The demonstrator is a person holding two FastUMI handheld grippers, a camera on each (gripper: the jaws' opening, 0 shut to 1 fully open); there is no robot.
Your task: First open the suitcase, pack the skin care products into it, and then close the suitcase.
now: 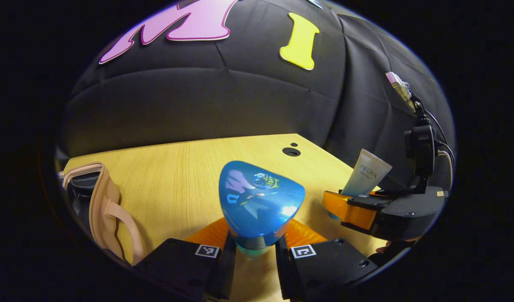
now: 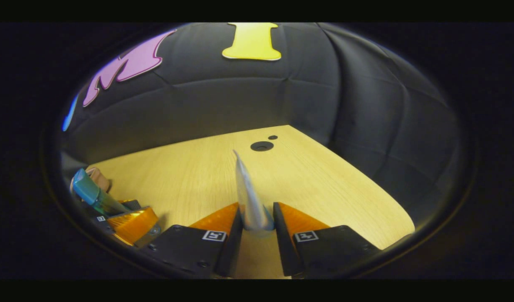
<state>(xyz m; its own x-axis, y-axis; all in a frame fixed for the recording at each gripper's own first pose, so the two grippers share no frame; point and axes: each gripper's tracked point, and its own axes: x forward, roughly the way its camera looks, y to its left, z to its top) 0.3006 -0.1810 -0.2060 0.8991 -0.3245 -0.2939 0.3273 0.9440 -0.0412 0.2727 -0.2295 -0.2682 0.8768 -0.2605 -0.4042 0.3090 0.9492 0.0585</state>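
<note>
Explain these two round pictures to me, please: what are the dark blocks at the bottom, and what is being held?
No robot here: a person carries two hand-held grippers, each with a wide-angle camera looking along its own jaws. Those jaws are the dark blocks at the bottom.

In the left gripper view, the left gripper is closed on a blue bottle. To the right in that picture sits the right gripper, gripping a pale tube.

The right gripper view shows that tube edge-on between its own jaws, and the left gripper with the blue bottle at far left.

Beneath is a light wooden table. The beige thing with straps at its left edge looks like the suitcase.
</note>
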